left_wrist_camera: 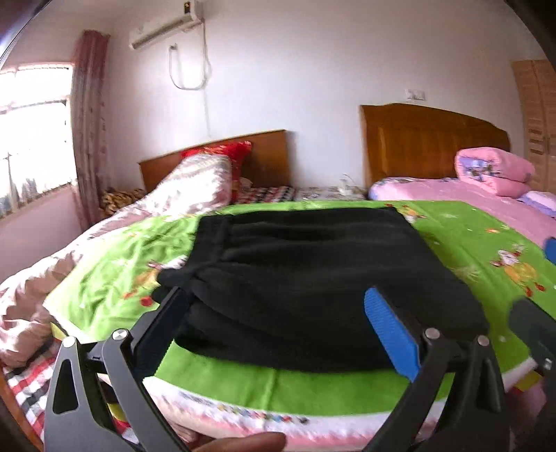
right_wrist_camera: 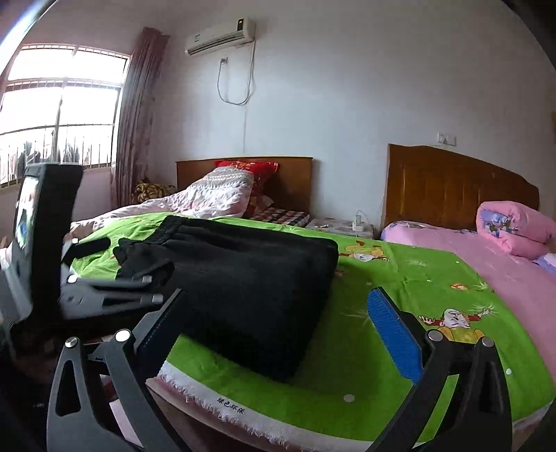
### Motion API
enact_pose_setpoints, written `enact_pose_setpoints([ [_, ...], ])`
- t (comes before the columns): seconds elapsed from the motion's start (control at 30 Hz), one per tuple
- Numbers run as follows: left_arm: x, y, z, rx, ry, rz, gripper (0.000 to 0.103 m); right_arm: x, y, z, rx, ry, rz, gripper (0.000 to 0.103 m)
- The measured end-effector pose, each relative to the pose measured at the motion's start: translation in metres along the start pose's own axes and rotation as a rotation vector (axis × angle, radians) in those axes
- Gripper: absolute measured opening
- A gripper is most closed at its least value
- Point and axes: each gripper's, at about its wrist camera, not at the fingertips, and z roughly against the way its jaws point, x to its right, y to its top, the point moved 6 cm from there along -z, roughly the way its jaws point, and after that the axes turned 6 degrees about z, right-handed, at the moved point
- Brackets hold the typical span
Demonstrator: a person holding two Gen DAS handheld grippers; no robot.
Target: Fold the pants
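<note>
The folded pants (left_wrist_camera: 312, 278) lie on a blanket (left_wrist_camera: 469, 243) spread over the near bed, with a rolled quilt (left_wrist_camera: 493, 170) on the bed to the right and a headboard (left_wrist_camera: 427, 139) behind it.

Bright daylight from the blown-out window (left_wrist_camera: 31, 139), fisheye-bent edges, slight motion blur.

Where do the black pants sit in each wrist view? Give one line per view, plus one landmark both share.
Left wrist: the pants fill the centre, folded on the green blanket, between the left gripper fingers.
Right wrist: the pants lie left of centre on the blanket; the right gripper is open, clear of them.
Shared landmark: the air conditioner high on the wall.
</note>
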Motion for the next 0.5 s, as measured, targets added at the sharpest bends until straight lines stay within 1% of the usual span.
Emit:
enact_pose_setpoints([
  [0.13, -0.005, -0.002, -0.004, -0.032, -0.006, 0.022, 0.102, 0.004, 0.003, -0.008, -0.035, 0.016, -0.013, 0.099],
  [0.23, -0.013, -0.004, -0.008, -0.054, -0.003, 0.039, 0.102, 0.004, 0.004, -0.009, -0.043, 0.017, -0.008, 0.099],
  [0.5, -0.016, -0.007, -0.007, -0.060, 0.001, 0.060, 0.102, 0.002, 0.001, -0.016, -0.064, 0.027, -0.004, 0.099],
])
